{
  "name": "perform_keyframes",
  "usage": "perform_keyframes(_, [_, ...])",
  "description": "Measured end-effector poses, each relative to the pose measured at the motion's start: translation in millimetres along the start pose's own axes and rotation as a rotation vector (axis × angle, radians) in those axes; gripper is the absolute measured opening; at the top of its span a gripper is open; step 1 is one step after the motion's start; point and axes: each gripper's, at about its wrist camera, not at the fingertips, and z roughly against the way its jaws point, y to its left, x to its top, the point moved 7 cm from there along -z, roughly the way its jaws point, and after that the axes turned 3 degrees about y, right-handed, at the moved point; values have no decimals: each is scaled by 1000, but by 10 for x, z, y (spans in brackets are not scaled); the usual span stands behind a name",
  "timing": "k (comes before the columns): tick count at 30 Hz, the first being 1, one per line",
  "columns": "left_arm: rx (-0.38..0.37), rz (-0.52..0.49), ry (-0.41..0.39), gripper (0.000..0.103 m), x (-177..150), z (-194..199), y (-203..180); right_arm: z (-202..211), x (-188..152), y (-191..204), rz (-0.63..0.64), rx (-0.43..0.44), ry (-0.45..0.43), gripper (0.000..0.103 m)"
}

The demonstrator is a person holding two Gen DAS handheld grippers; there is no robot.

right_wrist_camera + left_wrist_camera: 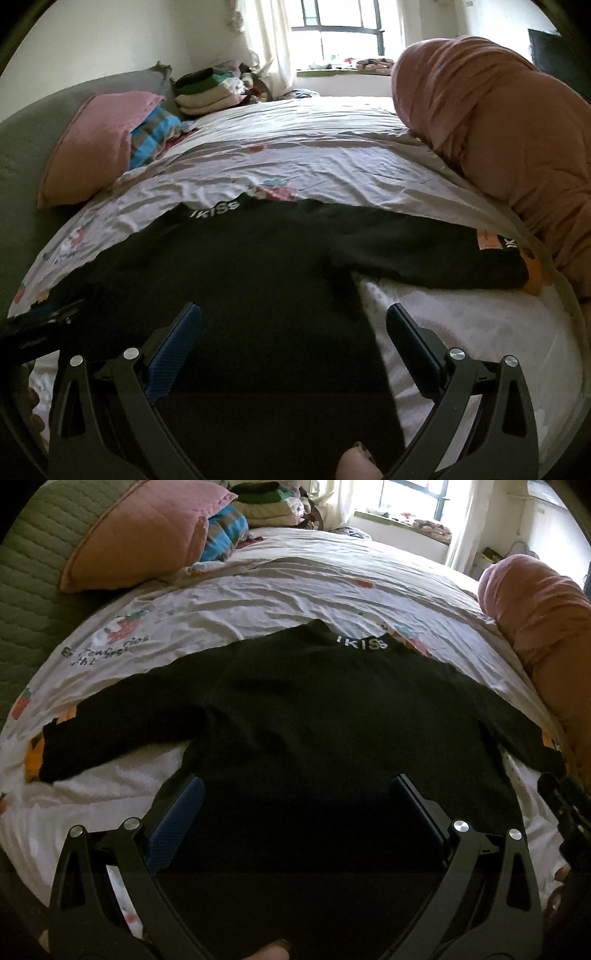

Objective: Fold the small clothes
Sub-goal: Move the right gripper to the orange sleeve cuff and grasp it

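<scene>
A black long-sleeved top [314, 709] lies spread flat on the white printed bedsheet [258, 598], collar with white lettering [362, 643] pointing away, both sleeves stretched out to the sides. My left gripper [297, 794] stands open over its lower hem, left of centre, nothing between the blue pads. In the right wrist view the same top [240, 266] fills the middle, its right sleeve [424, 254] ending in an orange cuff. My right gripper [293, 321] is open above the hem's right corner, one finger over the cloth and the other over the sheet.
A pink pillow [140, 535] and a checked blue cloth [225, 528] lie at the bed's head, with a stack of folded clothes [207, 90] behind. A rolled pink quilt [498, 122] runs along the right edge. The window [343, 26] is beyond the bed.
</scene>
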Motion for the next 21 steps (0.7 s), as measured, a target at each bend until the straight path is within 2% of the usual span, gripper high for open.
perform_keyframes(4, [1,3,13,94,110,-87,-38,-72,99,-172,-36,-17,-6,99])
perform_keyframes(10, [-43,6,1,94,311,-196,-171,-200,244,-541,-104,-63,-10,99])
perform_keyframes(21, [-36,-26,20,94,494,-499,-371,-406,310,-1230,-227,-154,11,99])
